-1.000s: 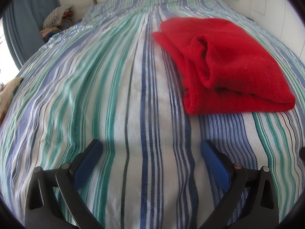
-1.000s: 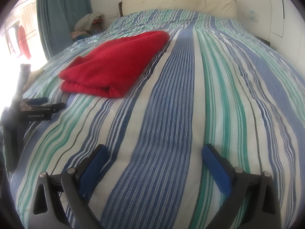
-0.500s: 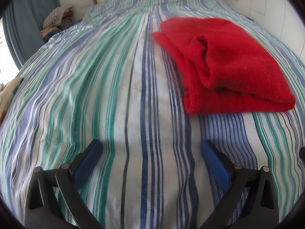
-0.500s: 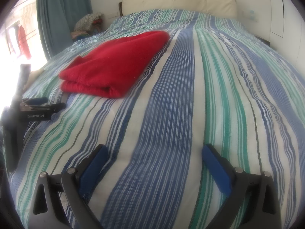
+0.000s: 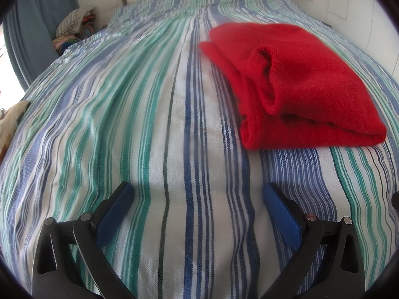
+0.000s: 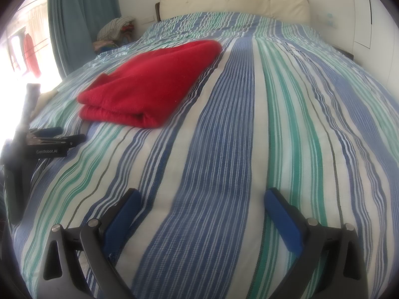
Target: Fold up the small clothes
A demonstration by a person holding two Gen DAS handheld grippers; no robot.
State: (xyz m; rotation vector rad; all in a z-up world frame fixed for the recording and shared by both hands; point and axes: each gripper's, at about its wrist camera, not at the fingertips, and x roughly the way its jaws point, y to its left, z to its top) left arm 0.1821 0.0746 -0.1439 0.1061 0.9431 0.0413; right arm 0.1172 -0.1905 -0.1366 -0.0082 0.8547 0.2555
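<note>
Red garment (image 5: 299,79), folded into a thick bundle, lying on the striped bedspread (image 5: 154,114); upper right of the left wrist view, upper left of centre in the right wrist view (image 6: 149,87). Layered fold edges facing the lower part of each frame, a rolled cuff-like opening showing near the bundle's middle in the left view. Touched by neither gripper. Left gripper (image 5: 198,194) at the bottom of its own view, blue-padded fingers (image 5: 114,211) spread wide over bare bedspread, nothing between them, the garment well ahead and off to the right. Seen again from the side at the left edge of the right wrist view (image 6: 49,139), low over the bed, just below and left of the garment. Right gripper (image 6: 202,199) at the bottom of its frame, likewise splayed and empty, pads (image 6: 283,220) either side of a broad blue stripe, garment far up and left. Farther out: cream headboard (image 6: 234,2) across the top of the frame, blue curtain (image 6: 79,12) at upper left, a heap of clothes (image 6: 114,30) between curtain and bed, bright window at the far left edge. In the left view, the same heap (image 5: 74,27) at upper left and a patterned cushion (image 5: 12,122) at the left edge.
</note>
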